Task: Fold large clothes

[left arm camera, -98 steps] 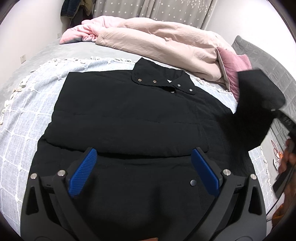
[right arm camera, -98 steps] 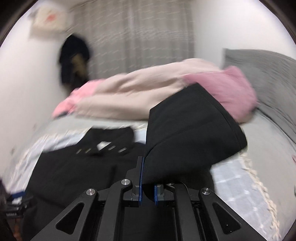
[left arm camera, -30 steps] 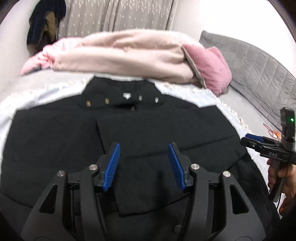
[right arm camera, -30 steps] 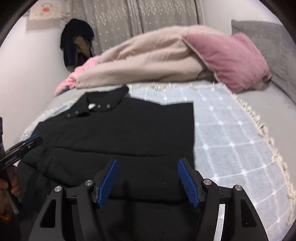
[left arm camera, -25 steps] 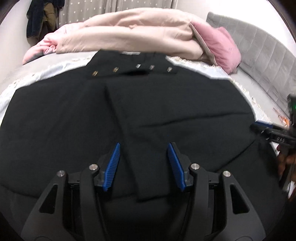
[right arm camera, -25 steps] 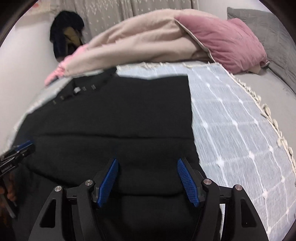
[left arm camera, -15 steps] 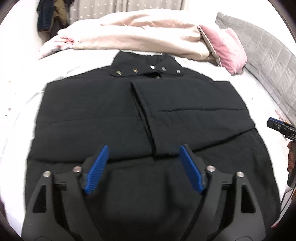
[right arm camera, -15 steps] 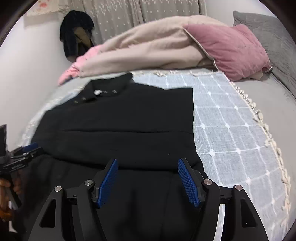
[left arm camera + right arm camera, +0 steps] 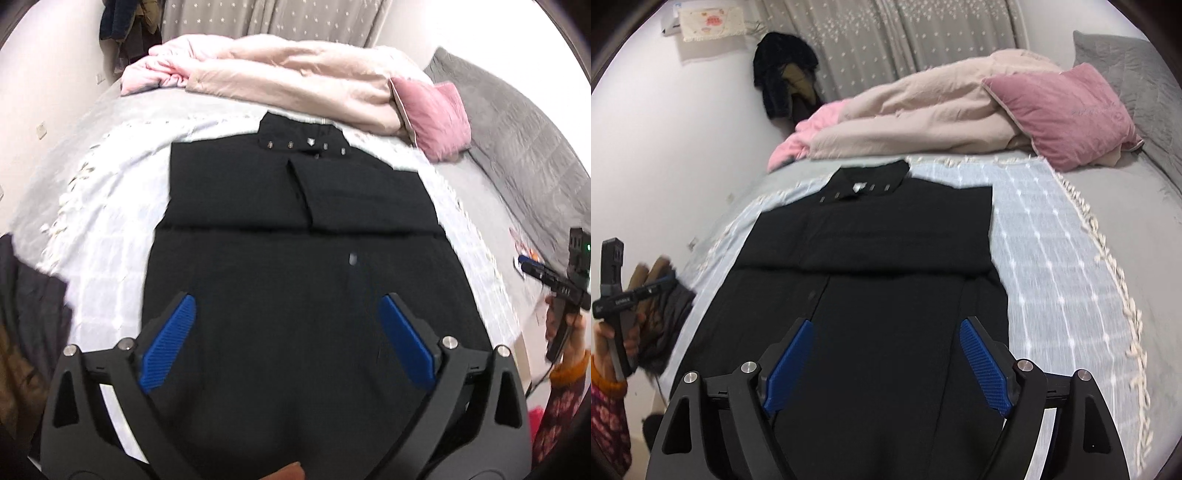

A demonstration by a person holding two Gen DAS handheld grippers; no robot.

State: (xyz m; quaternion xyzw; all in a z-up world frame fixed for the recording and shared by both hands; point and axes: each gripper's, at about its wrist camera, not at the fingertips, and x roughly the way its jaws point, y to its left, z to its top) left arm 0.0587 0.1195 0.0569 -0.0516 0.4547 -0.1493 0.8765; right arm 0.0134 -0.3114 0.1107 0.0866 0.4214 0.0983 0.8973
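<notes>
A long black coat (image 9: 295, 258) (image 9: 871, 258) lies flat on the bed, collar with snaps at the far end, both sleeves folded in across the chest. My left gripper (image 9: 286, 306) hovers above the coat's lower half, its jaws opening wide with nothing between the blue pads. My right gripper (image 9: 886, 328) also hangs above the lower half, its jaws opening and holding nothing. In the left wrist view the right gripper (image 9: 546, 273) shows at the right edge in a hand. In the right wrist view the left gripper (image 9: 639, 291) shows at the left edge.
A pale blue checked blanket (image 9: 1052, 258) with a fringe covers the grey bed under the coat. A heap of beige and pink bedding (image 9: 295, 74) and a pink pillow (image 9: 1063, 110) lie beyond the collar. Dark clothes (image 9: 783, 77) hang on the wall by the curtain.
Both grippers have pulled back and risen from the coat, so the whole garment now shows. Both pairs of jaws have spread wider, the left most. The right sleeve now lies folded across the chest.
</notes>
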